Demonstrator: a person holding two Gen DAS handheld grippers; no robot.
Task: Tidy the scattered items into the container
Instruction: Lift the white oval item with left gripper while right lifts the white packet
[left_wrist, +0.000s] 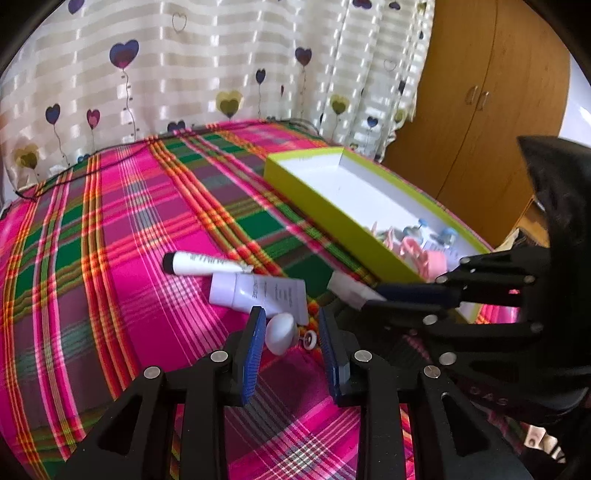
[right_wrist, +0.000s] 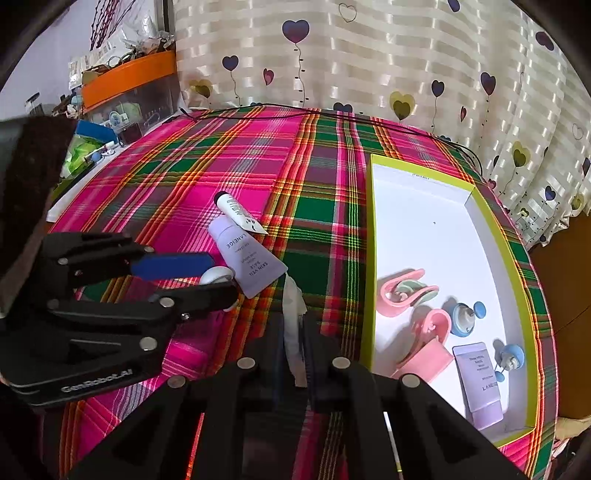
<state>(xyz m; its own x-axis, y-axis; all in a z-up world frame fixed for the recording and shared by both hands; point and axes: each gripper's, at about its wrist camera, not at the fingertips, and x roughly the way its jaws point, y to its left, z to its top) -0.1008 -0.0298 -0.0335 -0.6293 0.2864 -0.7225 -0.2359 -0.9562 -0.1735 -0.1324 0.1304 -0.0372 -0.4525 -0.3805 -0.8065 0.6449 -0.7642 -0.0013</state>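
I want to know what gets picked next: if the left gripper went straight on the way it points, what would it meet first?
Most likely the small white round-topped piece, which lies between the open fingers of the left gripper. Just beyond it is the lilac tube. Depth is hard to judge here.

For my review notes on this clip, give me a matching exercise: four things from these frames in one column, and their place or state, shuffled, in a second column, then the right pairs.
Things:
1. left gripper
2. right gripper
3. pink clips
4. black-capped white tube

Places or states:
A. lying in the green-rimmed box
B. open, fingers either side of a white egg-shaped item
C. lying on the plaid cloth, outside the box
D. shut on a flat white packet

Pairs: 1-B, 2-D, 3-A, 4-C
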